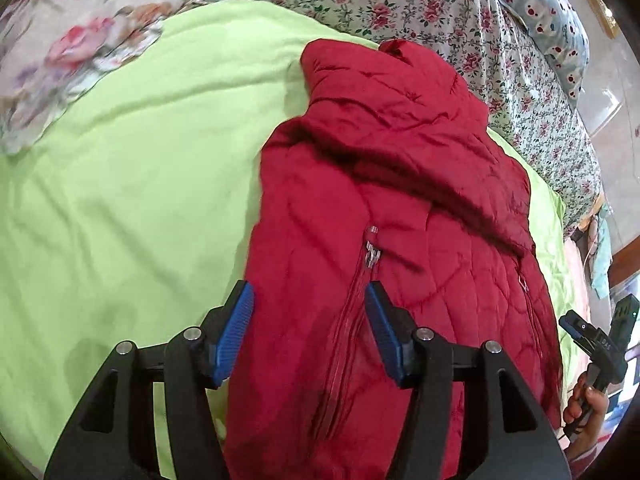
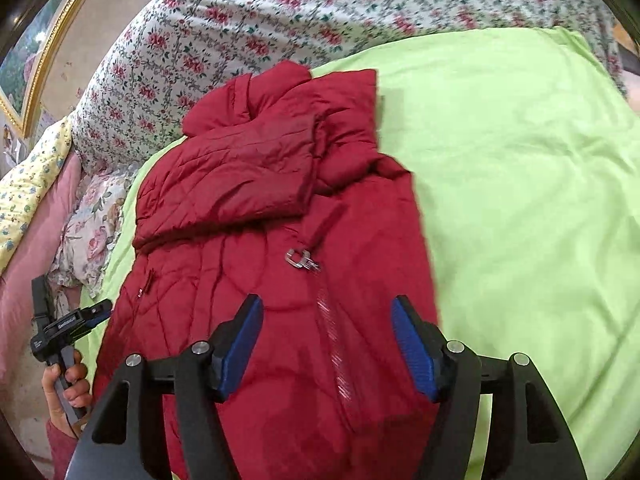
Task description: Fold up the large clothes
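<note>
The red quilted jacket (image 1: 400,216) lies on the green sheet (image 1: 140,168) of the bed, front up, its zipper pull (image 2: 301,259) about midway along the closed zip. One sleeve (image 2: 232,176) is already laid across the chest, just beyond the pull. The jacket's long axis runs from the hem, nearest both cameras, to the collar (image 2: 256,96) at the far end, where it touches the floral bedding (image 2: 208,40) past the sheet's edge.

Both claws hover over the hem end, on either side of the zip line. The left claw (image 1: 310,328) stands about half open, nothing between its blue pads (image 1: 236,332); the right claw (image 2: 326,344) is wider and also empty.

The step in hand looks like the lengthwise fold — hem carried toward the collar. To do it well, each claw should pinch a hem corner through all layers, lift together, keep the hem edge straight and square to the zip, and set it down just short of the collar without dragging the folded sleeve loose.
</note>
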`<state>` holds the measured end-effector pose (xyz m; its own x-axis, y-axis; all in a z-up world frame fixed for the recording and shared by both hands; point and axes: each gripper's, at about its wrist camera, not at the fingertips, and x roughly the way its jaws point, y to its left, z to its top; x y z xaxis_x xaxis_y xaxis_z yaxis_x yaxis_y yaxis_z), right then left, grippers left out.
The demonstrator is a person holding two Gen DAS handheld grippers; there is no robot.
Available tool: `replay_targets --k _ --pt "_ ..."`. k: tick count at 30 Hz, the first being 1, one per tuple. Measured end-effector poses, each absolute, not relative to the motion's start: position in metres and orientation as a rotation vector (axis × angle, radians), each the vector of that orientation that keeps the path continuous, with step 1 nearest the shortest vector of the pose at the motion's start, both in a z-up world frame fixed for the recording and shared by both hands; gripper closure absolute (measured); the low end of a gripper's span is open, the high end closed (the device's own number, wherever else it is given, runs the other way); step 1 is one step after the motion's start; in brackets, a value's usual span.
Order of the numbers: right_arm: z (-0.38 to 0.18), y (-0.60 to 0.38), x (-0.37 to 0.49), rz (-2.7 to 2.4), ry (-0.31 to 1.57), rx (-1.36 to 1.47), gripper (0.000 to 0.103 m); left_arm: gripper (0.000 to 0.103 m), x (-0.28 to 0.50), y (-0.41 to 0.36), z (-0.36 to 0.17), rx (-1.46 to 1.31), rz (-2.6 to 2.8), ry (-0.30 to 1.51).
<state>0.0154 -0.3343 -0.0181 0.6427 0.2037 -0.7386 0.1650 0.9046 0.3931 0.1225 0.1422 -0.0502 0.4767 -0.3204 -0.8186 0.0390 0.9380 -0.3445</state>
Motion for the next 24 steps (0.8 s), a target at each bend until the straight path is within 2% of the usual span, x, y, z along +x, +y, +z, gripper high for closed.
replay_targets --k 7,16,17,19,24 --pt "-0.023 -0.34 -0.016 -0.037 0.893 0.436 0.027 0.046 0.092 0.151 -0.061 -0.315 -0.237 1.087" --pt "-0.05 -0.328 -0.042 -0.047 1.002 0.402 0.026 0.046 0.067 0.151 -0.073 -0.29 -0.266 1.135" --pt "-0.055 -0.324 -0.044 -0.034 1.023 0.399 0.026 0.045 0.064 0.15 -0.073 -0.282 -0.272 1.137" --pt "-0.06 -0.319 -0.05 -0.012 1.045 0.398 0.026 0.036 0.059 0.147 -0.071 -0.266 -0.283 1.135" --pt "-0.064 -0.308 -0.065 0.07 1.069 0.378 0.027 0.036 0.045 0.143 -0.072 -0.229 -0.311 1.141"
